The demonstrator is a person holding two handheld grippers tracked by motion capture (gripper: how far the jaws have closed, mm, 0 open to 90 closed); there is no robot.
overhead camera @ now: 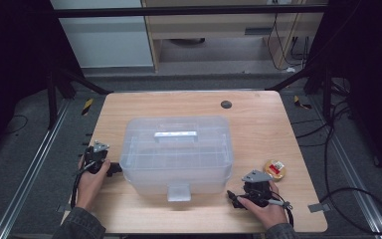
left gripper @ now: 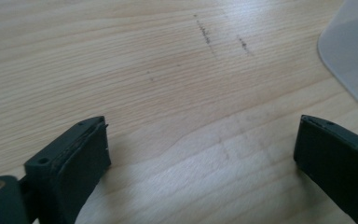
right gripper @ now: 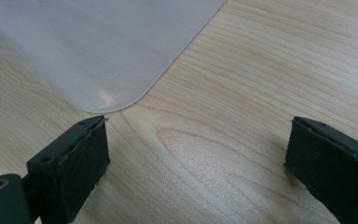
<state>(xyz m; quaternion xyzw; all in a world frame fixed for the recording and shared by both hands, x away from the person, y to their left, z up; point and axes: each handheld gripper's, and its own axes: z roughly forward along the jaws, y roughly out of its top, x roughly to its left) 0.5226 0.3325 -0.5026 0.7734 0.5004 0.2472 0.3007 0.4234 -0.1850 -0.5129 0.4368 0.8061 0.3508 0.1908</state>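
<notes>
One translucent plastic storage box (overhead camera: 177,152) with a lid, a moulded top handle (overhead camera: 176,135) and a front latch (overhead camera: 179,192) stands at the middle of the light wooden desk (overhead camera: 258,119), its latch facing the near edge. Two hand-held grippers flank it. At the near left, the left gripper (overhead camera: 113,171) rests low over the desk in the person's left hand (overhead camera: 91,180), just beside the box's left wall and pointing toward it. In the left gripper view its two black fingers (left gripper: 81,161) stand wide apart over bare wood with nothing between them, and a rounded corner of the box (left gripper: 354,56) shows at the upper right, apart from the fingers. At the near right, the right gripper (overhead camera: 233,198) lies in the person's right hand (overhead camera: 266,209), near the box's near right corner and pointing left toward it. In the right gripper view its fingers (right gripper: 79,163) are likewise spread wide and hold nothing; the box's rounded corner (right gripper: 107,51) lies just ahead of the left-hand fingertip, and whether it touches cannot be told. Farther right on the desk, beyond the right gripper, sits a small round item with a red label (overhead camera: 274,169). Near the far edge a dark round grommet (overhead camera: 226,104) is set into the desk.
</notes>
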